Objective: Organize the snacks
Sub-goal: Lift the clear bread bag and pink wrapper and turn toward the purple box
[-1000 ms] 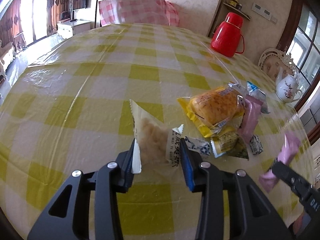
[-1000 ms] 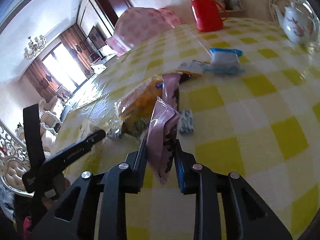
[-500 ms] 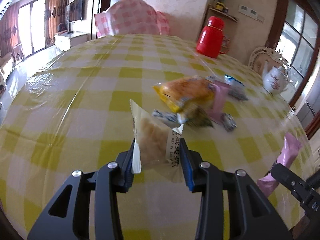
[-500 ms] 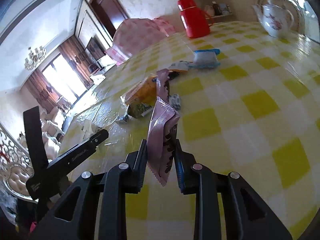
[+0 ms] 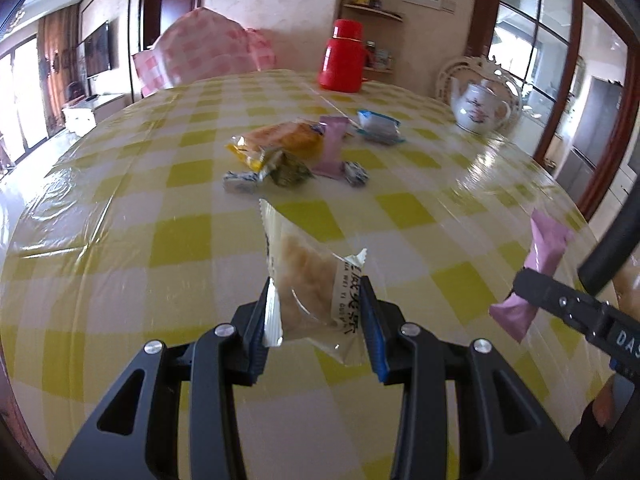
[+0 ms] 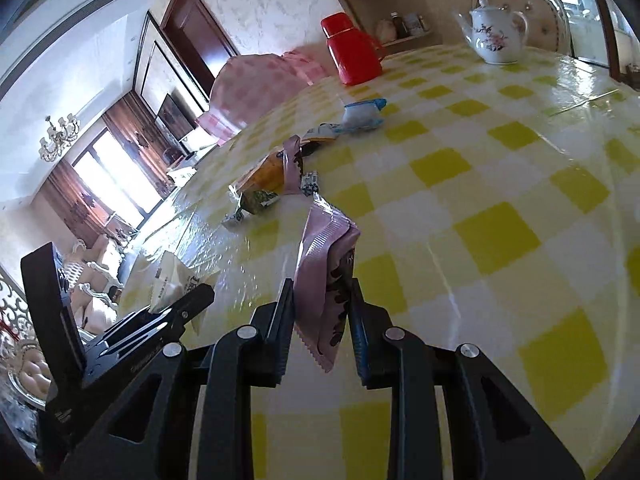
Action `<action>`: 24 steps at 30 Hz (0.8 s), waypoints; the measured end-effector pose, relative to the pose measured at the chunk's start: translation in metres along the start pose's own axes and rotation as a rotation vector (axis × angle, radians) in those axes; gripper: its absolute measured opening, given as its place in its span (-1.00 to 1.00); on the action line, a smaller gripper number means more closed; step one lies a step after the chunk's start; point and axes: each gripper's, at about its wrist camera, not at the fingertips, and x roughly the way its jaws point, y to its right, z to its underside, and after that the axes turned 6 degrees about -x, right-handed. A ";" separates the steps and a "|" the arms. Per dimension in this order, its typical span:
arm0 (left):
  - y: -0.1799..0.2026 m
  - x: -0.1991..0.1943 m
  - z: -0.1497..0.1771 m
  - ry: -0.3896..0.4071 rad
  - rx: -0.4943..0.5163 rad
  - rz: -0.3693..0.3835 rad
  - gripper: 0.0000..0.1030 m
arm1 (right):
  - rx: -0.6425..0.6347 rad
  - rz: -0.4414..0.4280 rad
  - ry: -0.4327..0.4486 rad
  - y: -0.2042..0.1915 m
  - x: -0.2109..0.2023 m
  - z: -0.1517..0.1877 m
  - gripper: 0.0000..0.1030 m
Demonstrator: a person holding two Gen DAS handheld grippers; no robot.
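My left gripper [image 5: 318, 300] is shut on a pale cream snack packet [image 5: 308, 280], held above the checked tablecloth. My right gripper [image 6: 320, 300] is shut on a pink snack packet [image 6: 326, 264], which also shows at the right of the left wrist view as the pink snack packet [image 5: 538, 264]. Farther back on the table lies a pile of snacks: an orange bread packet [image 5: 280, 142], a second pink packet [image 5: 332, 148], a blue and white packet [image 5: 378, 126] and small wrapped sweets [image 5: 240, 180]. The left gripper with its cream packet [image 6: 176, 280] appears at the left of the right wrist view.
A red thermos [image 5: 344, 56] stands at the table's far side and a white flowered teapot [image 5: 480, 106] at the far right. A chair with a pink checked cover [image 5: 204, 52] stands behind the table. The round table's edge [image 5: 24, 216] curves near on the left.
Both grippers have drawn back from the snack pile with their packets still held. The pile now lies farther off and the room behind shows more.
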 end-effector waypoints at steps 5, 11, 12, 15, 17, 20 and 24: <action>0.001 -0.015 0.017 -0.023 0.031 0.015 -0.22 | -0.034 0.021 -0.014 -0.010 -0.012 0.015 -0.50; -0.011 -0.039 0.040 -0.043 0.057 0.019 -0.22 | -0.089 0.024 -0.031 -0.031 -0.024 0.035 -0.50; -0.013 -0.043 0.044 -0.042 0.061 0.016 -0.22 | -0.103 0.022 -0.034 -0.036 -0.026 0.038 -0.50; -0.023 -0.055 0.054 -0.040 0.067 0.008 -0.22 | -0.132 0.018 -0.039 -0.050 -0.027 0.043 -0.50; -0.029 -0.060 0.058 -0.038 0.064 0.003 -0.22 | -0.157 0.011 -0.043 -0.061 -0.028 0.046 -0.50; -0.039 -0.069 0.063 -0.035 0.063 -0.005 -0.22 | -0.180 0.001 -0.046 -0.072 -0.027 0.047 -0.50; -0.053 -0.076 0.070 -0.036 0.056 -0.019 -0.22 | -0.214 -0.015 -0.061 -0.089 -0.022 0.052 -0.50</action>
